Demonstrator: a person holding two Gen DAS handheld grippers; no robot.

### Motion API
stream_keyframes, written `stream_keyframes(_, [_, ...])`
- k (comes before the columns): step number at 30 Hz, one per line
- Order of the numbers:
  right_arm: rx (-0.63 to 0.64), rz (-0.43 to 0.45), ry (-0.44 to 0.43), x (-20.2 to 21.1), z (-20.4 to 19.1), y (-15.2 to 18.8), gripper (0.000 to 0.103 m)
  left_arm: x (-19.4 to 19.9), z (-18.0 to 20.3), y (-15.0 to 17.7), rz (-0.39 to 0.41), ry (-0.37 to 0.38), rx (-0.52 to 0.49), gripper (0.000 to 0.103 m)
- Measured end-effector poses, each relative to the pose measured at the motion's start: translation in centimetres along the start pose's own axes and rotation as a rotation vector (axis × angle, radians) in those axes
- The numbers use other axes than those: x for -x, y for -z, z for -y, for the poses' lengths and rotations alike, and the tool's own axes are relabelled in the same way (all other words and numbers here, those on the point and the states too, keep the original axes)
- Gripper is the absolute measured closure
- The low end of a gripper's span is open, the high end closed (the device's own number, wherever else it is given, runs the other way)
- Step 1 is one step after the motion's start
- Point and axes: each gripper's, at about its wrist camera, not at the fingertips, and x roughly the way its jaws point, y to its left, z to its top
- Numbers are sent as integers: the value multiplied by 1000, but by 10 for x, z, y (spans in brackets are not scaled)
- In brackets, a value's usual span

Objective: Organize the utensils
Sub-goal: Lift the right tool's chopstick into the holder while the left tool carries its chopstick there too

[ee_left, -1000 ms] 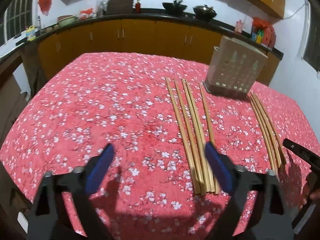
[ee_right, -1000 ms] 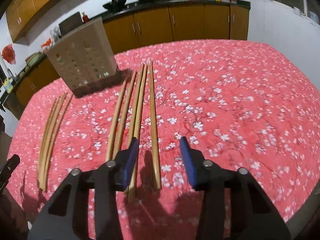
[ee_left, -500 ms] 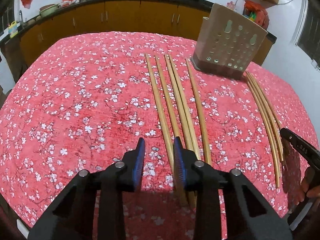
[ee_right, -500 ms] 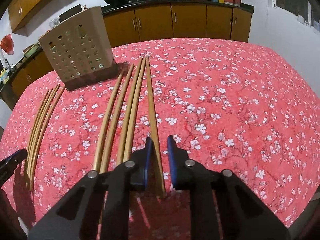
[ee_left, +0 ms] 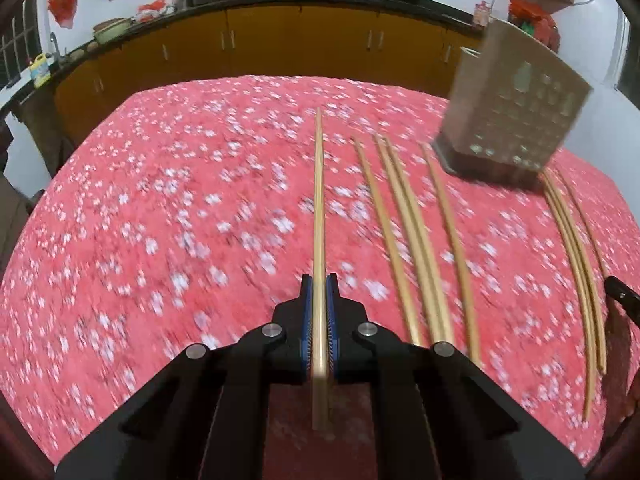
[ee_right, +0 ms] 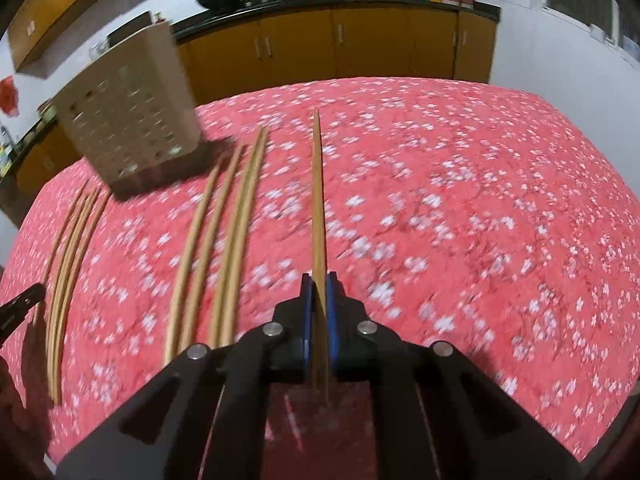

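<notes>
Left wrist view shows the left tool [ee_left: 319, 300] clamped on one chopstick [ee_left: 319, 200], the right tool [ee_right: 319, 300] on another [ee_right: 318, 200], while the rest lie on the tabletop [ee_left: 160, 220] beside the holder [ee_left: 508, 120], none stored yet.

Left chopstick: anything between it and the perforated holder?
Nothing upright. The left gripper is shut on its chopstick. Four loose chopsticks lie flat on the tablecloth between it and the holder, so it would probably clear them if lifted.
</notes>
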Motion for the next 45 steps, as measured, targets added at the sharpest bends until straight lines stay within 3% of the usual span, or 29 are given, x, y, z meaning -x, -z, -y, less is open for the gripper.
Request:
stream_keyframes(9, [8,12,-18,3,2,6,93,13,-15,16,10,65,21,95])
stream_keyframes(17, [5,13,-32,13,5,10,95,21,-10,26,6,51,-8,95])
stream_keyframes(20, [-1,78,-41,34,10,3,95,25,-12,19,12,48,-6,96])
stream_keyframes(33, [-1,402,-80,130,17,-56,95,114,-27,-47,296,62,42,96])
stream_keyframes(40, [-13,467,-79,147,18,-82,95,135,-37,-76,390,49,66,96])
stream_keyframes(45, [-27,530,-123,170,15,-113,95,145,-39,-104,434,49,75,96])
